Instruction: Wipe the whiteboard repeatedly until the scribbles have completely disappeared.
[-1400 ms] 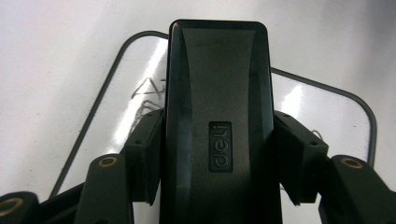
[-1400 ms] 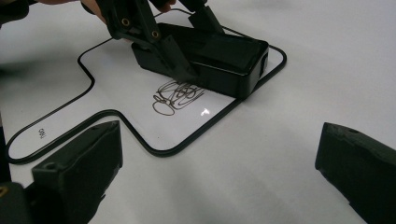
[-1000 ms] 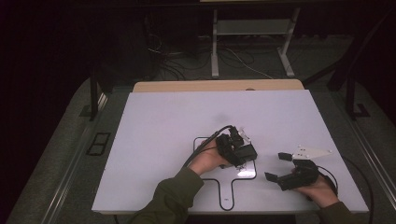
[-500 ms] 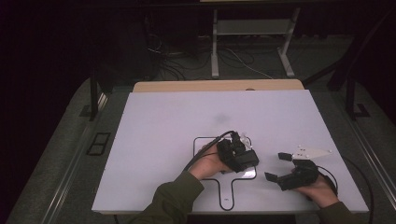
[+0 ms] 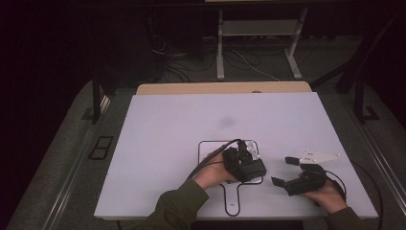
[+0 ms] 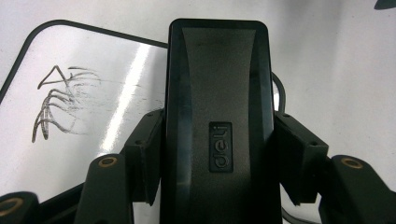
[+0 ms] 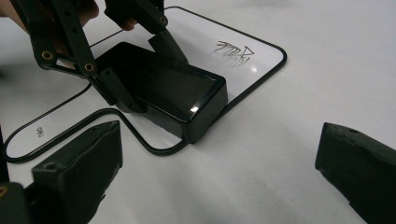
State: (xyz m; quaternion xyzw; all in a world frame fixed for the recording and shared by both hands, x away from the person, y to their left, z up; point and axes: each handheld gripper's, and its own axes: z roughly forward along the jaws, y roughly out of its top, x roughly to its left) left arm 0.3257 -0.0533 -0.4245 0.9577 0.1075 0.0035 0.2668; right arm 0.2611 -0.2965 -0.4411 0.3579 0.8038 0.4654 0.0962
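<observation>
A small white board [image 5: 210, 151] with a black rim and a handle lies on the table, with grey pen scribbles [image 6: 60, 100] near one corner. My left gripper [image 5: 244, 160] is shut on a black board eraser [image 6: 219, 116], its pads [image 6: 149, 154] pressing both long sides. The eraser [image 7: 163, 88] rests flat on the board's near right corner, away from the scribbles [image 7: 233, 50]. To the right, my right gripper [image 5: 285, 171] lies on the table with its jaws wide open and nothing between them [image 7: 219, 163].
The white table top [image 5: 167, 124] stretches wide to the left and back of the board. A wooden strip [image 5: 220, 88] runs along its far edge. Beyond it are a dark floor, cables and a stand's metal legs [image 5: 220, 52].
My left gripper has slid the eraser a little toward the board's near edge. The right gripper has stayed where it was.
</observation>
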